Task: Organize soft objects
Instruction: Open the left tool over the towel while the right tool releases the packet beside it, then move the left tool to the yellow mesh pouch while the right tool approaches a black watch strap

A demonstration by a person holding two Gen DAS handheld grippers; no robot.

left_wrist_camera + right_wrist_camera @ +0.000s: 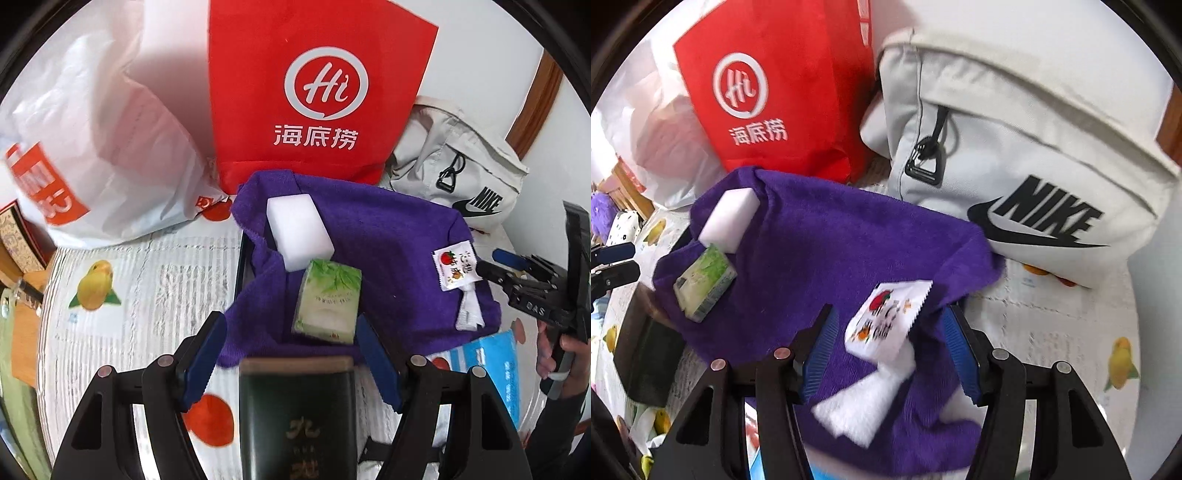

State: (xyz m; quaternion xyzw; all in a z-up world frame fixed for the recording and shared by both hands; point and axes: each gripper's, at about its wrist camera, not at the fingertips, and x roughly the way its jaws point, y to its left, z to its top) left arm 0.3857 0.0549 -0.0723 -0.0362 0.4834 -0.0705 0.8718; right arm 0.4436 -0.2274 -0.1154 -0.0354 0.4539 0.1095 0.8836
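Note:
A purple towel lies draped over a low dark-edged tray. On it rest a white sponge block, a green tissue pack, a small fruit-printed wipe packet and a white cloth. My left gripper stands open just in front of the tissue pack, its blue pads apart and touching nothing. My right gripper is open over the towel. The wipe packet lies loose between its pads, above the white cloth. The right gripper also shows at the right edge of the left wrist view.
A red shopping bag, a white plastic bag and a grey Nike bag crowd the back. A dark box stands in front of the towel, with a blue packet beside it. The tablecloth has a fruit print.

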